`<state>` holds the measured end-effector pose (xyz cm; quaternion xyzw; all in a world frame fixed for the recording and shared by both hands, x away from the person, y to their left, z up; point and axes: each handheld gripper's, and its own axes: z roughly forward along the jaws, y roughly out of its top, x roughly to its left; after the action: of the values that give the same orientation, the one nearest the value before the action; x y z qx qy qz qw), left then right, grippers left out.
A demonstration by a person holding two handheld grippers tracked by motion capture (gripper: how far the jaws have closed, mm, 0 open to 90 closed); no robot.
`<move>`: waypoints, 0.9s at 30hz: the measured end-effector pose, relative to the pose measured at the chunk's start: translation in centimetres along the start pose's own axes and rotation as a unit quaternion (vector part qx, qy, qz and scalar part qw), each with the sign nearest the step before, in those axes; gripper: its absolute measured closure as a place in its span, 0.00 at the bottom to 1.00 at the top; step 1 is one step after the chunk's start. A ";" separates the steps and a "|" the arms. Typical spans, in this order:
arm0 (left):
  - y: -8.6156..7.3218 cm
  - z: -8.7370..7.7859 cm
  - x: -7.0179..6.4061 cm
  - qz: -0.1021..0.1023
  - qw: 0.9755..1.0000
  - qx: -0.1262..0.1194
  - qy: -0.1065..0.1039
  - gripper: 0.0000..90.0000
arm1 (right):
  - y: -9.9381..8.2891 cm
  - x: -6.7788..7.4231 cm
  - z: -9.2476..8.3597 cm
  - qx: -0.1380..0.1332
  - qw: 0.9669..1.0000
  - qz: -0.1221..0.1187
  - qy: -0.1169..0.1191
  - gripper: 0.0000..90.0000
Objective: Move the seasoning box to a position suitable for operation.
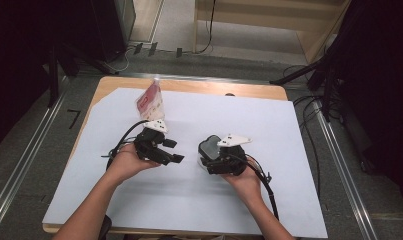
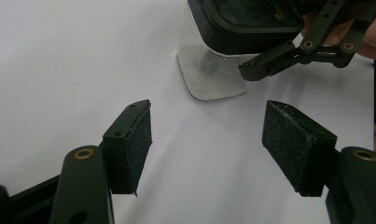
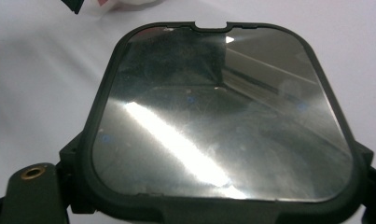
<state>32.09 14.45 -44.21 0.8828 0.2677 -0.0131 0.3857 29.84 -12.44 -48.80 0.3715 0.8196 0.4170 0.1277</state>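
Note:
A clear square container [image 1: 209,146] with a dark-rimmed glossy lid [image 3: 218,116] stands on the white sheet, right of centre. My right gripper [image 1: 212,161] is shut on it, one jaw at each side just under the lid; one of its fingers [image 2: 269,60] presses the container's [image 2: 209,77] clear wall. My left gripper [image 1: 170,151] sits just left of the container, apart from it. In the left gripper view this gripper [image 2: 206,144] is open, with bare sheet between its pads [image 2: 134,140].
A small red-and-white packet [image 1: 150,102] stands upright behind my left gripper. The white sheet [image 1: 249,115] covers most of the wooden table [image 1: 199,86]. Dark stands and cables surround the table on the floor.

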 end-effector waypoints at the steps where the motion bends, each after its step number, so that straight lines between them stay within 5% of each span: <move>1: 0.0 0.0 0.0 0.001 1.000 0.002 0.001 0.38 | 0.0 0.0 0.0 0.000 1.000 0.005 0.007 0.15; 4: 0.1 0.1 0.0 -0.001 1.000 -0.002 0.000 0.38 | 0.2 0.3 -0.1 0.000 1.000 -0.011 -0.001 0.15; 10: 0.1 0.2 0.0 0.002 1.000 0.000 0.000 0.38 | 0.7 0.0 -1.1 -0.006 1.000 0.015 0.012 0.15; 27: 2.5 0.0 -0.2 0.023 1.000 0.012 -0.007 0.38 | 1.5 -0.4 -6.7 -0.027 0.998 0.020 0.050 0.15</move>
<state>33.13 12.95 -42.51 0.8932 0.2447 -0.0139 0.3770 27.37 -16.07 -43.48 0.3630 0.8056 0.4599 0.0882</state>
